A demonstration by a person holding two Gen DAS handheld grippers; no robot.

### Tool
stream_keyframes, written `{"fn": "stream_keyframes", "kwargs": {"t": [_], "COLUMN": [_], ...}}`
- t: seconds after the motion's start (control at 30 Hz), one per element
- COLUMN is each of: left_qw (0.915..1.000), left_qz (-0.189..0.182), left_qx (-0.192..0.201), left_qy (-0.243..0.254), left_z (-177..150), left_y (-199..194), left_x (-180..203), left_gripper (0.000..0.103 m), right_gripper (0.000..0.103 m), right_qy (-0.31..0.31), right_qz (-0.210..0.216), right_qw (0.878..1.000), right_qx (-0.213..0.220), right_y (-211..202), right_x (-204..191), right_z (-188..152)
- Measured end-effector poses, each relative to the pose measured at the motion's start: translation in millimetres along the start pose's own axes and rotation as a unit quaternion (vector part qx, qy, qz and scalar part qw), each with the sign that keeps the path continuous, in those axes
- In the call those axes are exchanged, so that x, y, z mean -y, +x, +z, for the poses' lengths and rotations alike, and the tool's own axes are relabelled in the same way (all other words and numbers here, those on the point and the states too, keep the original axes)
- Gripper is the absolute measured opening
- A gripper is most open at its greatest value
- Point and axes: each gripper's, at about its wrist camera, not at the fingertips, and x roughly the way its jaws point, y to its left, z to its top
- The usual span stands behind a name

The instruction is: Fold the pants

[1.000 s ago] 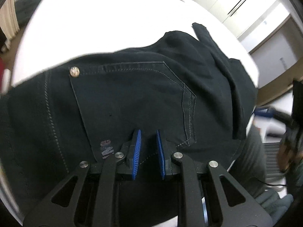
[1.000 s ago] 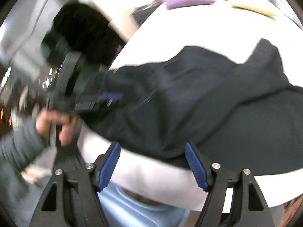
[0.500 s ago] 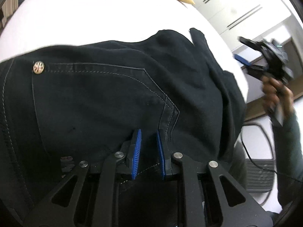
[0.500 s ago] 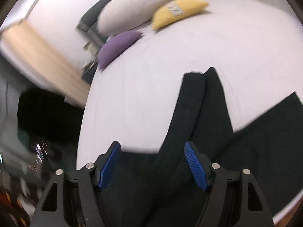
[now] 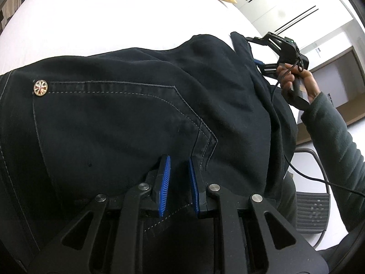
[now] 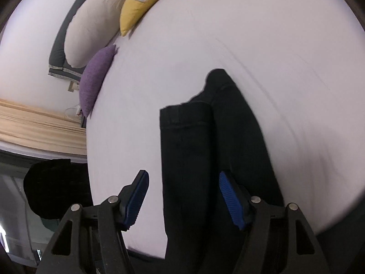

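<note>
Black pants [image 5: 114,125] lie on a white bed [image 5: 102,22], back pocket and a metal rivet [image 5: 41,88] facing up. My left gripper [image 5: 179,182] is shut on the fabric near the pocket's lower corner. The two leg ends [image 6: 194,137] lie side by side on the sheet in the right wrist view. My right gripper [image 6: 182,196] hovers over them, its jaws closing, with the left leg end between them and neither pad pressing on it. In the left wrist view the right gripper [image 5: 256,51] is at the far edge of the pants, held by a hand [image 5: 294,84].
A yellow pillow [image 6: 141,0], a long white pillow [image 6: 91,27] and a purple cushion [image 6: 95,77] lie at the head of the bed. White cupboards [image 5: 296,11] and a grey chair [image 5: 312,210] stand beyond the bed's right side. A grey sleeve [image 5: 330,132] reaches in there.
My right gripper swung from beside the waist to above the leg ends, rolled, and its jaws narrowed. The left gripper kept its hold and sank a little.
</note>
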Motion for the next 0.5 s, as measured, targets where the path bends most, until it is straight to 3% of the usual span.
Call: {"fn": "stream_keyframes", "kwargs": {"t": [0.03, 0.1, 0.17, 0.23, 0.4, 0.5], "left_qw": [1.0, 1.0, 1.0, 1.0, 0.9999, 0.9999], "left_qz": [0.0, 0.0, 0.002, 0.004, 0.01, 0.015], "left_qx": [0.0, 0.0, 0.0, 0.0, 0.001, 0.001], "left_qy": [0.0, -0.001, 0.0, -0.002, -0.001, -0.003], "left_z": [0.0, 0.6, -4.2, -3.6, -4.7, -5.2], "left_y": [0.1, 1.2, -0.9, 0.2, 2.3, 3.5], "left_x": [0.2, 1.2, 3.4, 5.1, 8.3, 11.0], "left_gripper": [0.016, 0.016, 0.016, 0.016, 0.016, 0.016], "right_gripper": [0.053, 0.047, 0.023, 0.009, 0.005, 0.005], "right_qy": [0.0, 0.011, 0.016, 0.006, -0.045, -0.053], "right_qz": [0.004, 0.013, 0.018, 0.025, 0.021, 0.035], "right_qw": [1.0, 1.0, 1.0, 1.0, 0.999, 0.996], "right_qx": [0.0, -0.002, -0.006, -0.01, 0.022, 0.067], "right_y": [1.0, 4.4, 10.3, 9.5, -17.6, -60.9], "right_x": [0.4, 3.7, 5.7, 3.2, -15.4, -16.8], "right_z": [2.5, 6.6, 10.4, 7.6, 1.2, -2.7]}}
